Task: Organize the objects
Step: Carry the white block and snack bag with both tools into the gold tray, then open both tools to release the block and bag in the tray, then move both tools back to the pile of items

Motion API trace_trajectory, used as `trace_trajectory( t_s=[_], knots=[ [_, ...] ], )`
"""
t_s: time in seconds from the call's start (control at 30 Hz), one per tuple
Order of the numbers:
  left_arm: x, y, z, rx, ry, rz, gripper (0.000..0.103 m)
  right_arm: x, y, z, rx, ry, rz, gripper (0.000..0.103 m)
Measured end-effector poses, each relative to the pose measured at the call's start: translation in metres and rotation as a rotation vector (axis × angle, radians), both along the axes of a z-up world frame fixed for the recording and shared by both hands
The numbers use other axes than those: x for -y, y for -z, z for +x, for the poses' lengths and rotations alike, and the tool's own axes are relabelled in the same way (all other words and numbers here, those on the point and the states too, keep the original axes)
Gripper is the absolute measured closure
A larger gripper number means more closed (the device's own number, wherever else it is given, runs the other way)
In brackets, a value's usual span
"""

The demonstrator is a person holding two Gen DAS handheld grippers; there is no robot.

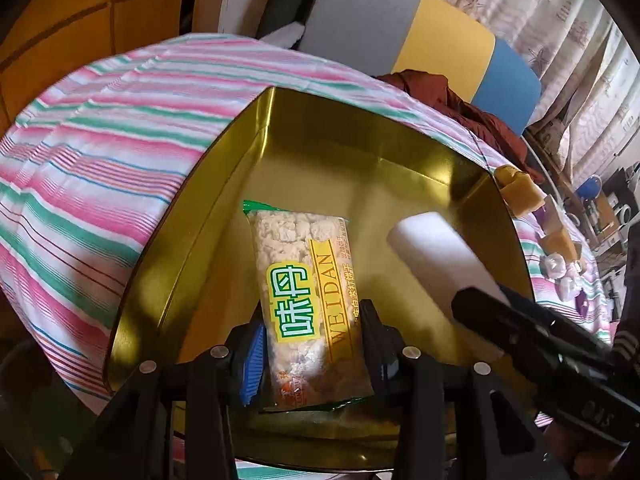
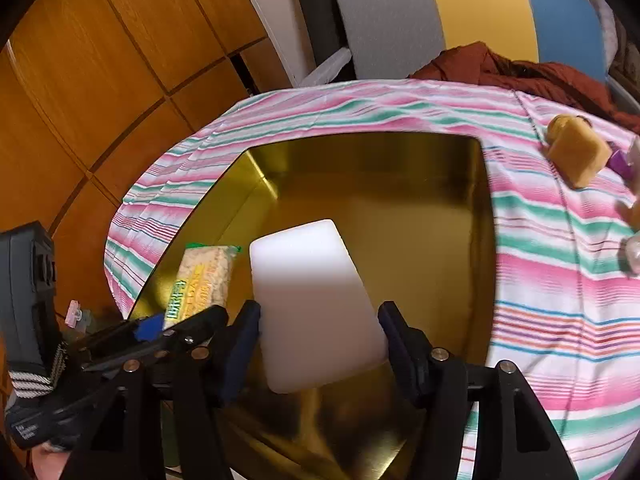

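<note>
Jaws of left gripper point(image 1: 310, 344) astride snack packet point(image 1: 306, 280), right gripper point(image 2: 320, 344) astride white block point(image 2: 316, 300), inside gold tin point(image 2: 486, 200).

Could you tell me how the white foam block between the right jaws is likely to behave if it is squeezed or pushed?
The white block looks like soft foam, so it is probably light and may dent if squeezed. Its flat faces suggest it will slide, not roll, on the glossy gold tin. The matte surface should grip the right gripper reasonably well.
</note>
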State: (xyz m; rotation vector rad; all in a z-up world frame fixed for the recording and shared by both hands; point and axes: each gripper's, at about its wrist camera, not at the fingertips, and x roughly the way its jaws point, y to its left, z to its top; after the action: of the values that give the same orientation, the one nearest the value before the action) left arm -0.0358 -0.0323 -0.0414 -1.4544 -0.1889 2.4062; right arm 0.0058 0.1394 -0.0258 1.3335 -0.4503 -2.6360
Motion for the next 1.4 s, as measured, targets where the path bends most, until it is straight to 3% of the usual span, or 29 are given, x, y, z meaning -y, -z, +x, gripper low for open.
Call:
trace_trajectory(
  t_s=[0.23, 0.53, 0.77, 1.03, 1.4],
  knots=[
    [0.021, -0.008, -0.007, 0.031, -0.059, 0.062, 0.049, 0.008, -0.004, 0.013, -0.028, -0.054, -0.061, 0.029],
    [0.021, -0.026, 0.004, -0.064, -0.108, 0.11, 0.046, 0.005, -0.01, 0.026, -0.057, -0.065, -0.042, 0.028],
    [-0.001, -0.036, 0.016, -0.127, -0.045, 0.133, 0.045, -0.008, -0.022, 0.038, -0.106, -0.032, 0.004, 0.023],
    [-0.025, -0.038, 0.026, -0.114, 0.012, 0.165, 0.044, -0.051, -0.031, 0.049, -0.146, 0.088, 0.031, 0.019],
    [-0.086, -0.044, 0.065, -0.167, 0.233, 0.179, 0.04, -0.139, -0.025, 0.081, -0.161, 0.324, 0.185, 0.018]
  ],
)
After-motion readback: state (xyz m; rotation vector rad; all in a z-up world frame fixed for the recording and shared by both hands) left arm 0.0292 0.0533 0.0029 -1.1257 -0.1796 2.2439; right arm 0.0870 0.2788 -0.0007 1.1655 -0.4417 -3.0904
